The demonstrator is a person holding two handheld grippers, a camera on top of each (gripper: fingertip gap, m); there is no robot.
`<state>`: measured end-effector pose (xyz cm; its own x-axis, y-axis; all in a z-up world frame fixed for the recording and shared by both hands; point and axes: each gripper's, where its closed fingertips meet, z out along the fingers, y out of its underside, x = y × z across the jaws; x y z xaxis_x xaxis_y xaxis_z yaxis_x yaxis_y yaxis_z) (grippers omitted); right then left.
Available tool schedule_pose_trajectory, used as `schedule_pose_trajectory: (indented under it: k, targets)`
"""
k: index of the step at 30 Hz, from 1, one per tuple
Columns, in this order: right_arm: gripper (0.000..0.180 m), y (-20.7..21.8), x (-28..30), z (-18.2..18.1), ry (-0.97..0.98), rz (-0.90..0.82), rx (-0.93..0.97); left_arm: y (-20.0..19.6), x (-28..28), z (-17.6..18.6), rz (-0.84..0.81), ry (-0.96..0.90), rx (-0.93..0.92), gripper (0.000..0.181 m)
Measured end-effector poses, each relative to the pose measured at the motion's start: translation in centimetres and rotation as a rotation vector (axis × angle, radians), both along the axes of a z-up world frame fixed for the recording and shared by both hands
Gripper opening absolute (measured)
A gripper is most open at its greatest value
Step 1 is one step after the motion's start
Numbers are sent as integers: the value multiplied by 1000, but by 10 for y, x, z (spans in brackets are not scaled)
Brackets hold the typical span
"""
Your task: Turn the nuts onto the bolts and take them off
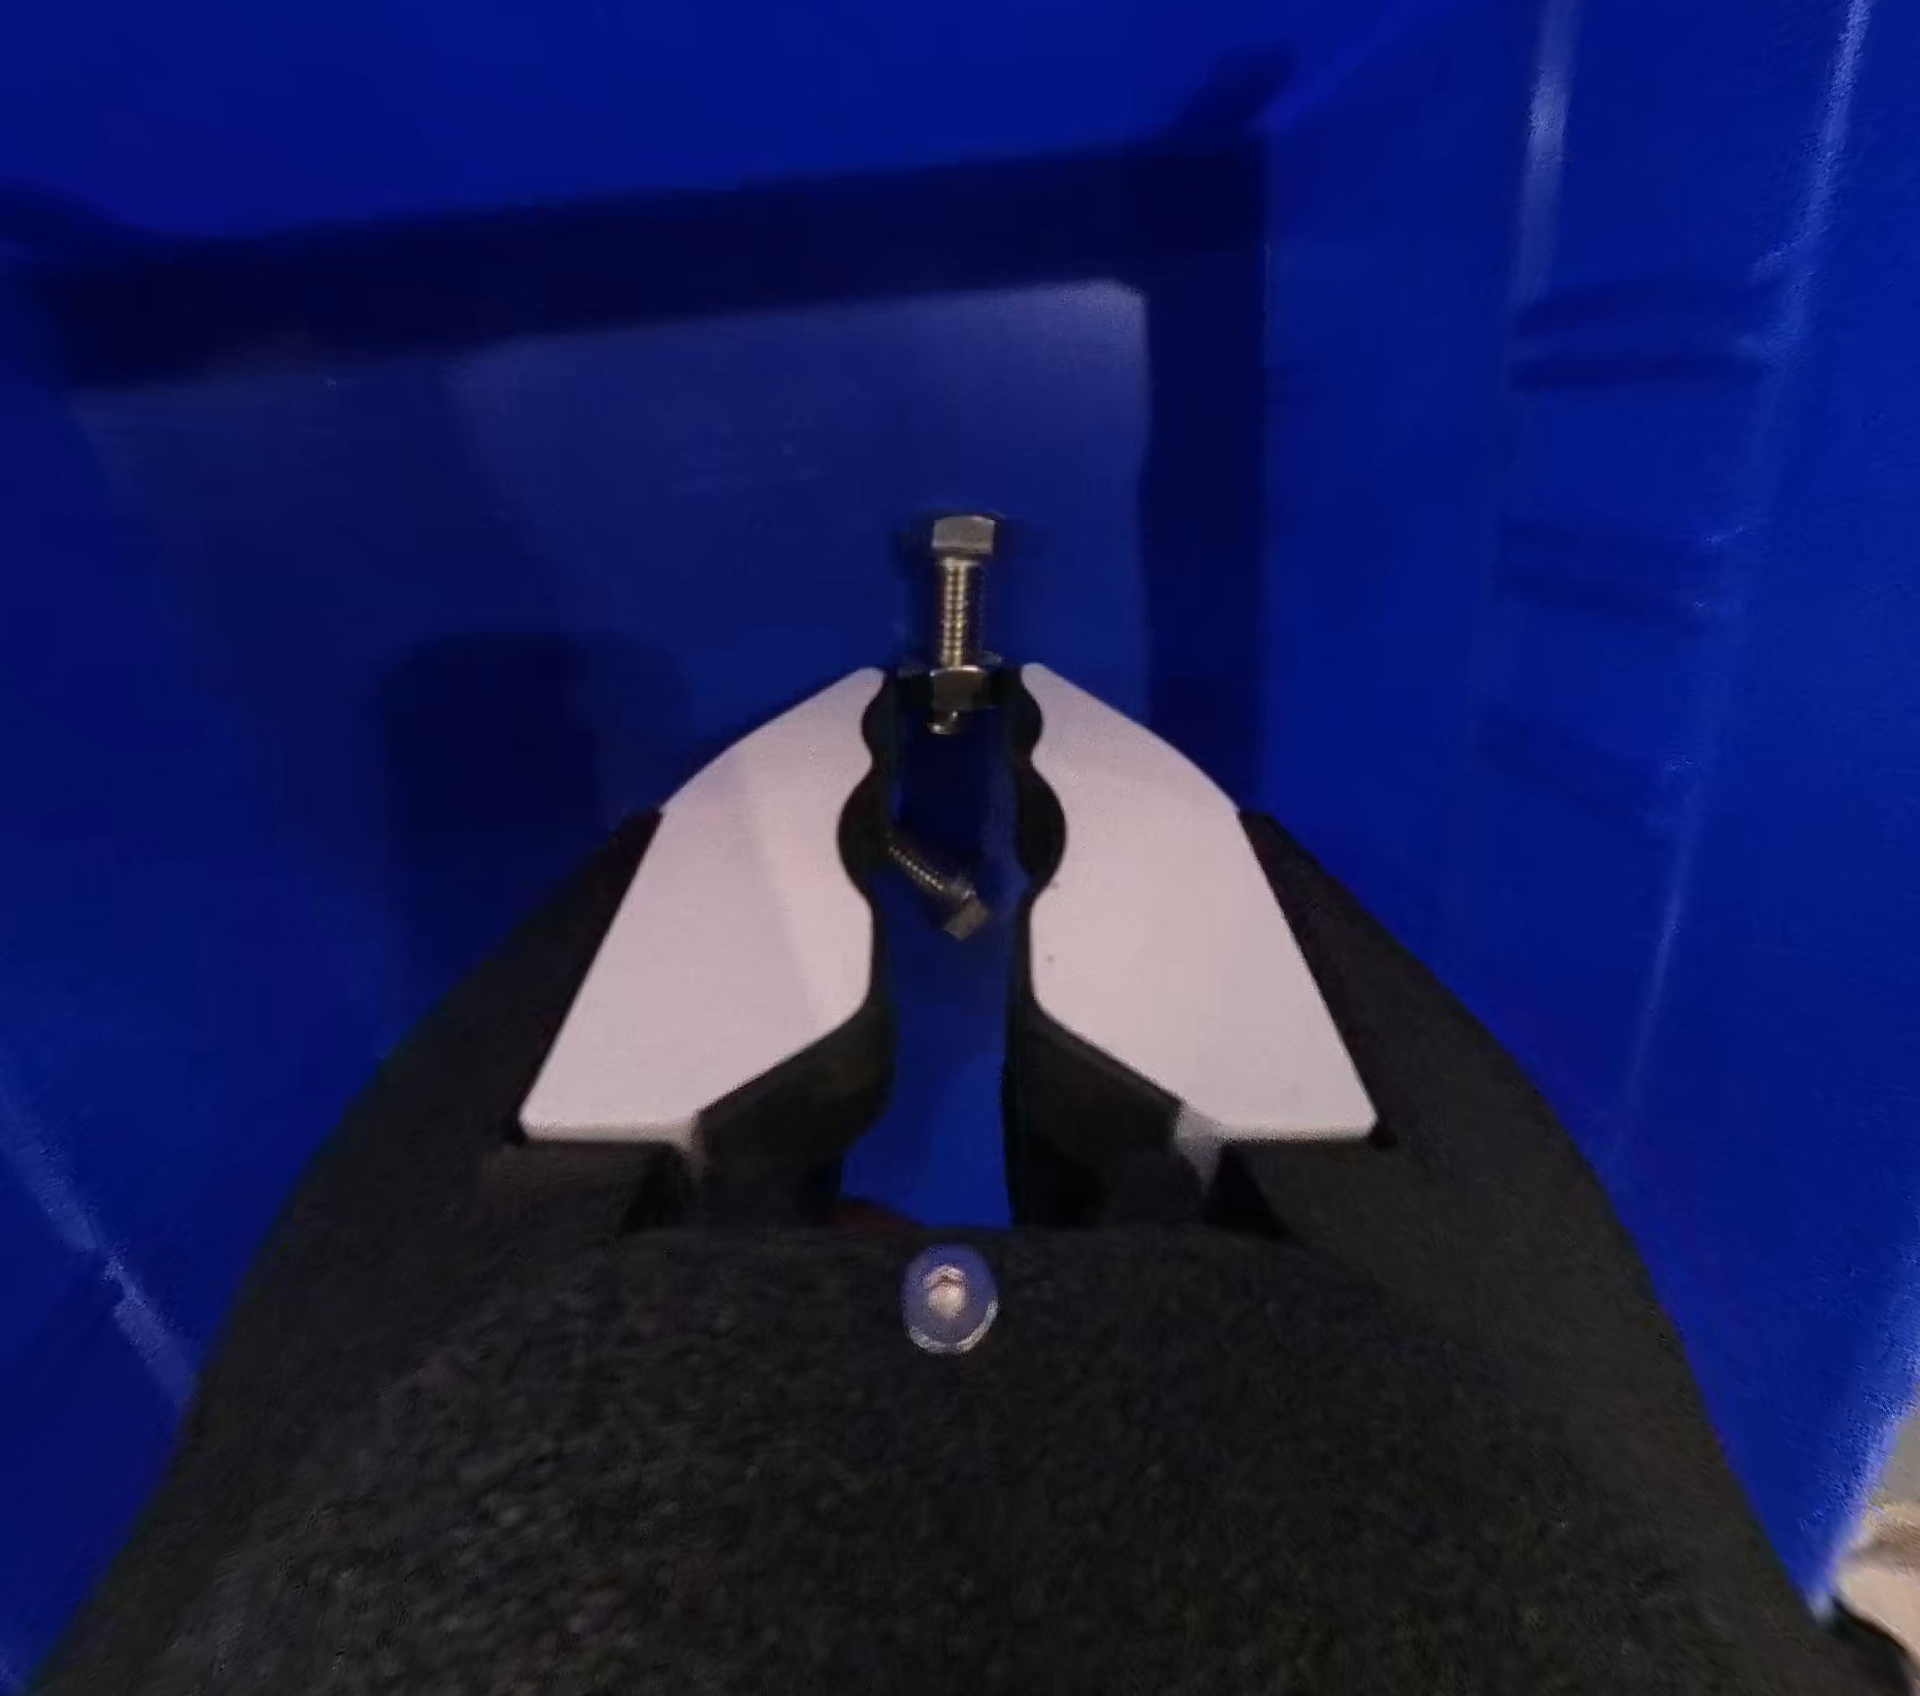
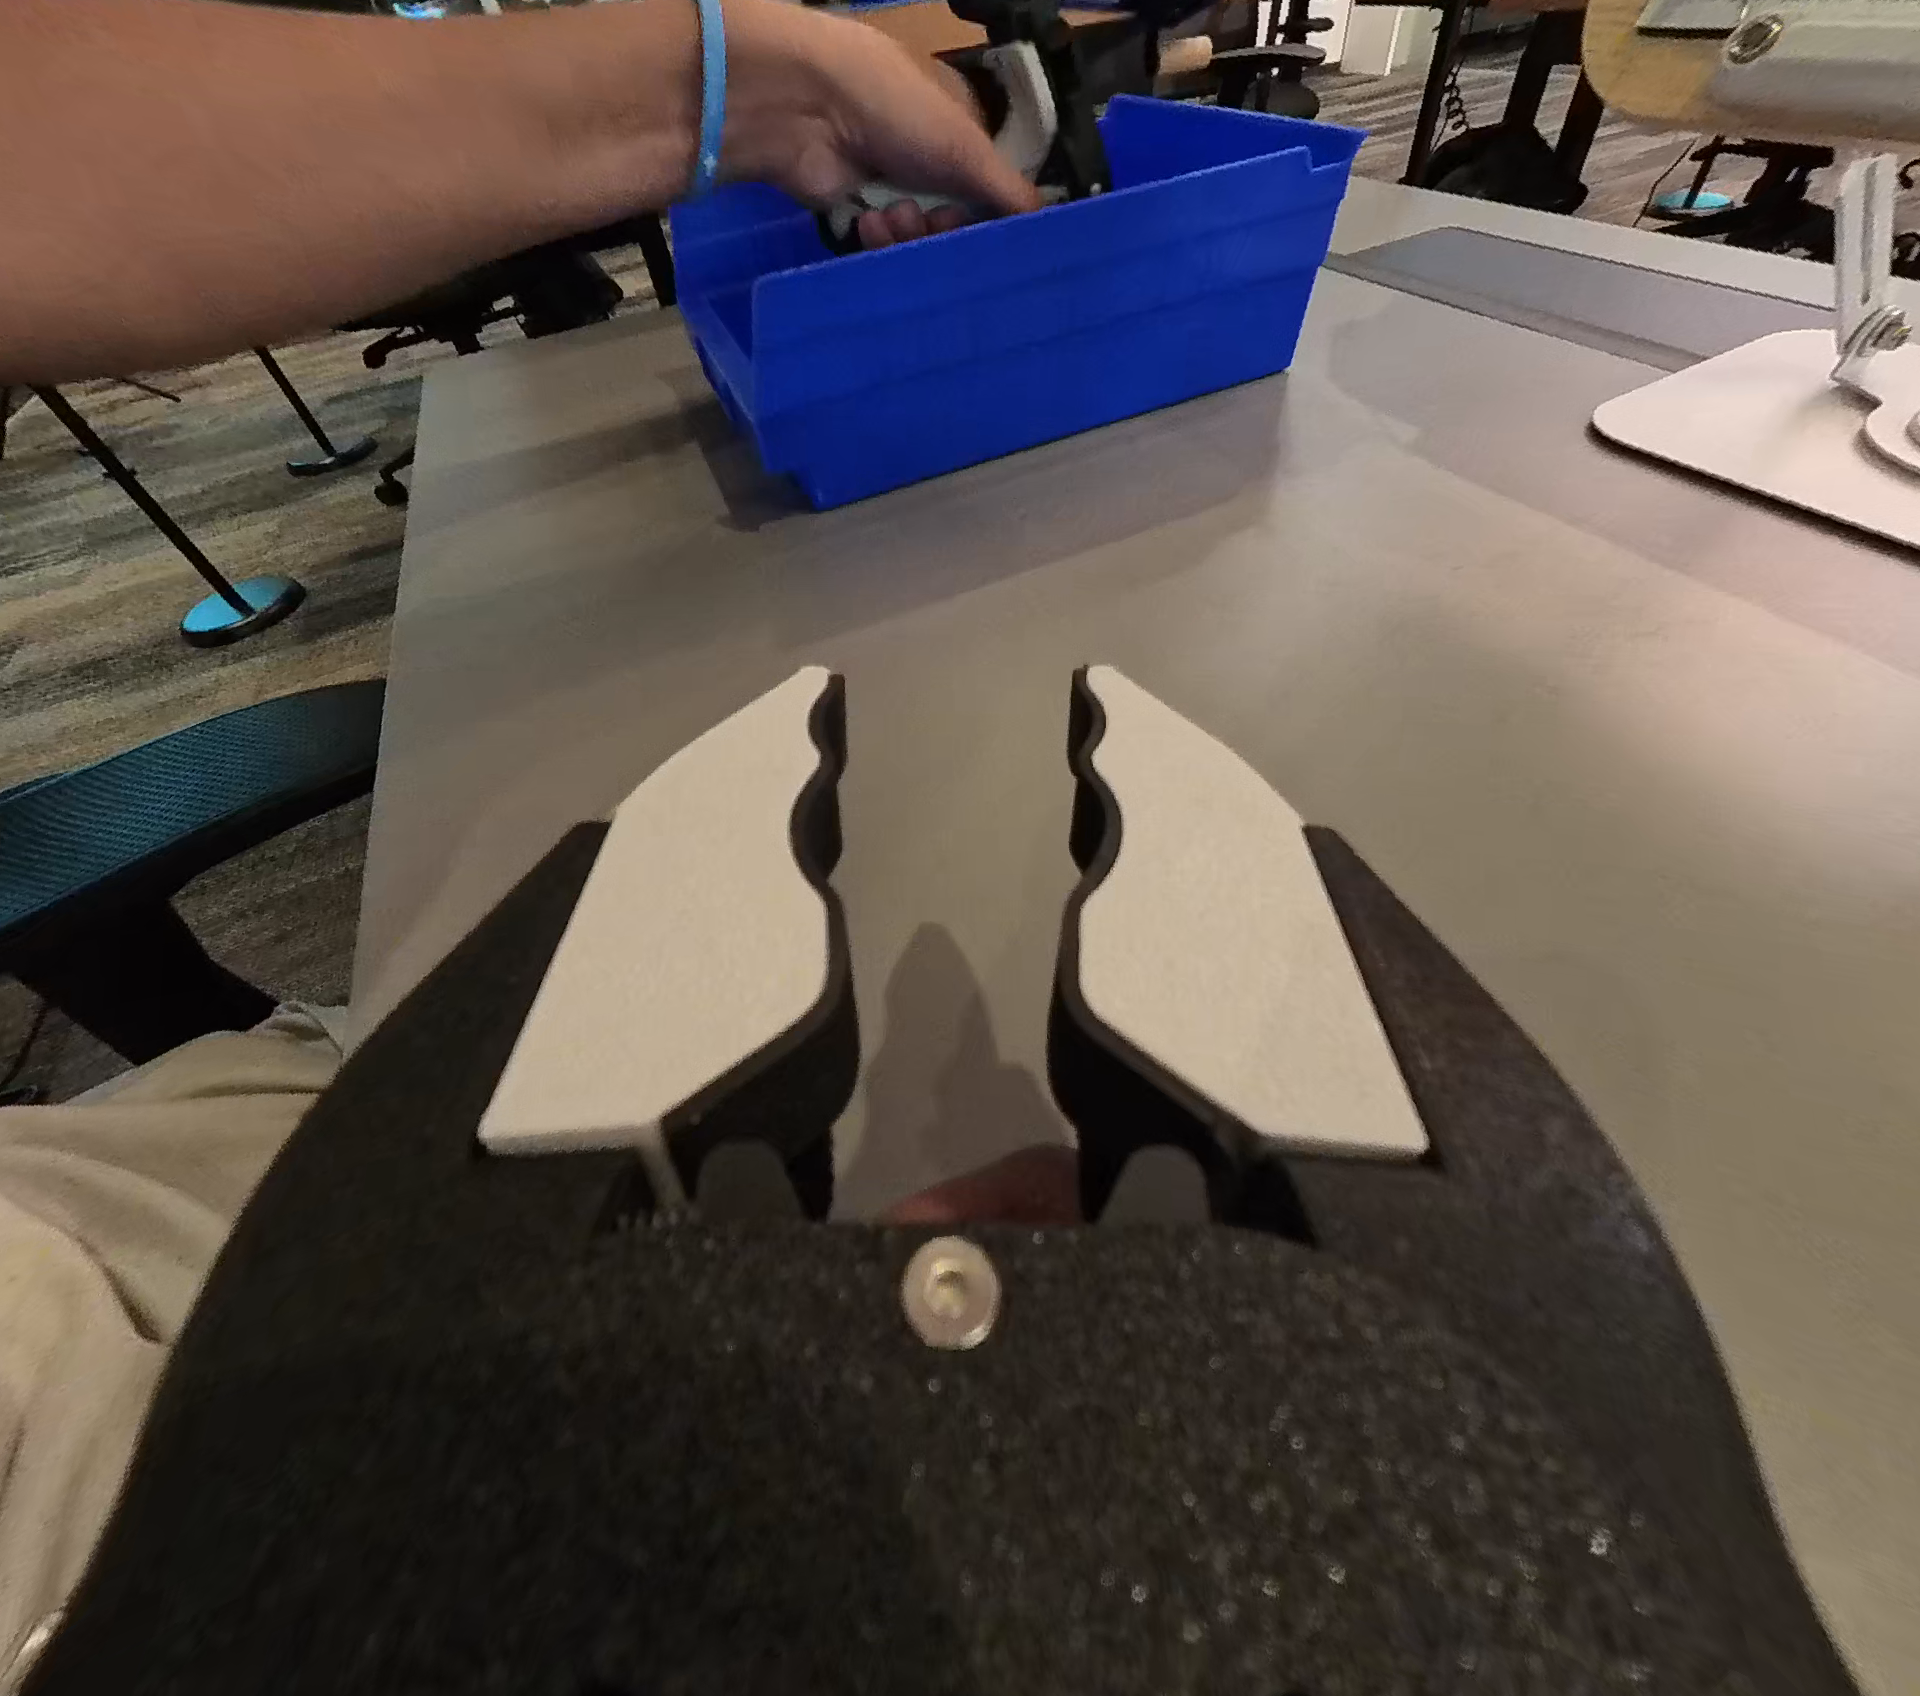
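1. At far left in the right wrist view, a person's bare forearm with a light-blue wristband point(image 2: 712, 88) reaches across to the open-topped blue plastic bin point(image 2: 1023, 327). The person's left hand point(image 2: 862, 119) carries the left gripper point(image 1: 951, 690) down inside it, probably because the fasteners are stored there.
2. In the left wrist view, that gripper's white-faced fingers are pinched on a small steel hex nut point(image 1: 951, 688) at their tips. A silver hex-head bolt point(image 1: 961, 592) is threaded through the nut, head pointing away, so the pair comes out as one piece.
3. A second loose bolt point(image 1: 935, 893) lies on the bin floor, seen through the gap between the fingers nearer the camera.
4. The bin's walls close in on the right and at the far end, leaving upward as the easy way out.
5. Right of the bin, the grey tabletop point(image 2: 1351, 607) is bare and wide. The right gripper point(image 2: 956, 701) hovers over its near part, jaws spread and empty, likely waiting to take the bolt.
6. A white stand base point(image 2: 1745, 441) occupies the far right edge.
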<state>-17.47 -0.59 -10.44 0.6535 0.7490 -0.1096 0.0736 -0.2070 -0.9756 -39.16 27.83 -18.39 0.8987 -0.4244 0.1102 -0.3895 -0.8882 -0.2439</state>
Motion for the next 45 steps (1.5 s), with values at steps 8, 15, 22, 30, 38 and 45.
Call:
schedule_pose_trajectory:
  k: [8, 15, 22, 30, 38, 45]
  targets:
    - [39, -1, 0, 0, 0, 4, -5, -1, -1, 11, -134, -73, 127, 20]
    - [38, 3, 4, 0, 16, -3, -18, -69, 28, 106, -352, -495, 467, 19]
    - [38, 14, 8, 16, 145, 44, -101, -185, 95, 184, -607, -1071, 582, 18]
    - [51, -4, -13, 53, 288, 346, -261, -253, 171, 149, -867, -1110, 532, 18]
    - [40, -6, -19, 26, 84, 348, -257, -281, 189, 101, -1020, -992, 423, 19]
    - [17, -10, -19, 14, 47, 371, -236, -296, 193, 88, -1094, -972, 351, 19]
